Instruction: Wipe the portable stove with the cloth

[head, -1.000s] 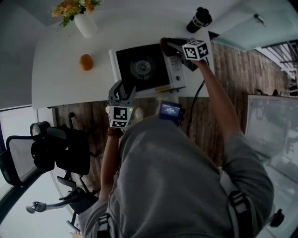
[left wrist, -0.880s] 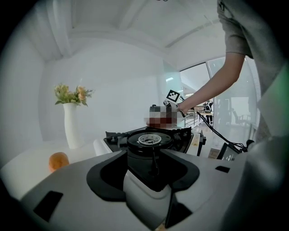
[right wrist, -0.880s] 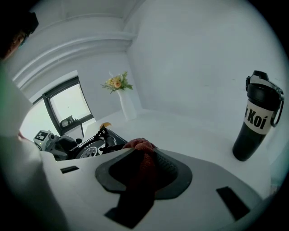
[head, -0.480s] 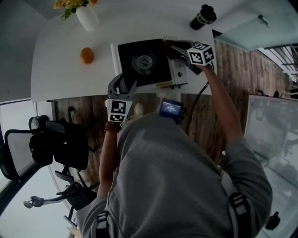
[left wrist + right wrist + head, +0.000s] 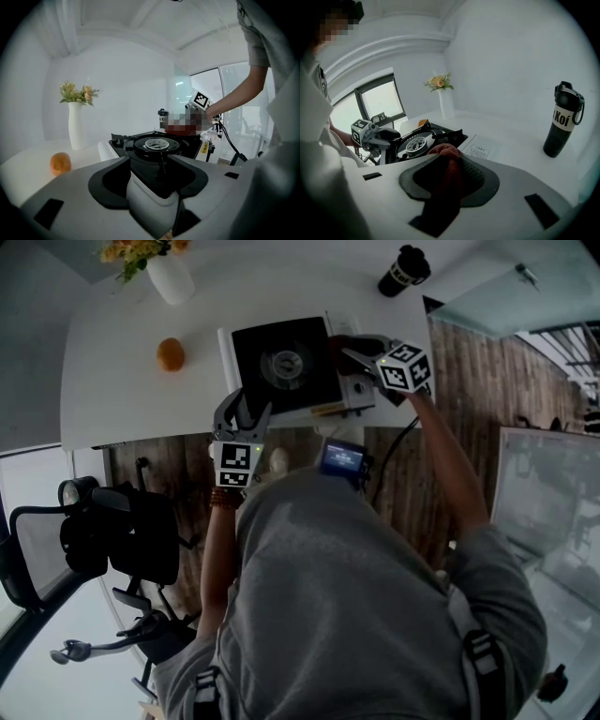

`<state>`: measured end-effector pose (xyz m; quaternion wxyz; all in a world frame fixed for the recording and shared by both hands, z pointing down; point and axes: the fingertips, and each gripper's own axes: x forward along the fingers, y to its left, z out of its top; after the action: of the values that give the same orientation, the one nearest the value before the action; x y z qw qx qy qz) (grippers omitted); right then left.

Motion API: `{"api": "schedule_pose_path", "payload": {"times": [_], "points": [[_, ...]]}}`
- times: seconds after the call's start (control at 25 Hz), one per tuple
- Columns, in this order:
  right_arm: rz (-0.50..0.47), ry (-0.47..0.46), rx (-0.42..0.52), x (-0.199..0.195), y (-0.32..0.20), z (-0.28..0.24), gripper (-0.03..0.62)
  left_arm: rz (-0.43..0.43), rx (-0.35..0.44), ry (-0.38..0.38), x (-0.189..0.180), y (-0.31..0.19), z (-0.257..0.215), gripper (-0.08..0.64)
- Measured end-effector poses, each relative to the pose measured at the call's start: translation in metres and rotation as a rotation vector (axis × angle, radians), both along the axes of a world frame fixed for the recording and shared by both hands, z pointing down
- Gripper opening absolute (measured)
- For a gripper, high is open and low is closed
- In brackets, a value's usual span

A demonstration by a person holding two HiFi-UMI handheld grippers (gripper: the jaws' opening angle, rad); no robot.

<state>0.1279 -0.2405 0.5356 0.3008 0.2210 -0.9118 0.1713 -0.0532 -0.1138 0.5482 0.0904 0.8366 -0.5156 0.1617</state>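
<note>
Cloth (image 5: 446, 152) clamped in right gripper (image 5: 450, 164); black bottle (image 5: 563, 119) marked "Koi".

A big white table (image 5: 112, 399) holds four things. The stove (image 5: 281, 364) sits at the near edge, black on top with a round ring in the middle. A small orange fruit (image 5: 170, 353) lies to its left, well apart from it. A white vase (image 5: 172, 279) with yellow flowers (image 5: 127, 251) stands at the far left. A black bottle (image 5: 403, 273) stands at the far right corner. Below, a black chair (image 5: 103, 540) stands on the brown wood floor (image 5: 469, 381).
</note>
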Motion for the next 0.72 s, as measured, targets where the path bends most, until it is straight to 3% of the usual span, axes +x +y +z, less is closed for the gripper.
{"api": "schedule_pose_path", "payload": {"times": [0.72], "points": [[-0.004, -0.001, 0.044, 0.015, 0.057, -0.001, 0.114, -0.018, 0.004, 0.006, -0.001, 0.000, 0.000, 0.259]]}}
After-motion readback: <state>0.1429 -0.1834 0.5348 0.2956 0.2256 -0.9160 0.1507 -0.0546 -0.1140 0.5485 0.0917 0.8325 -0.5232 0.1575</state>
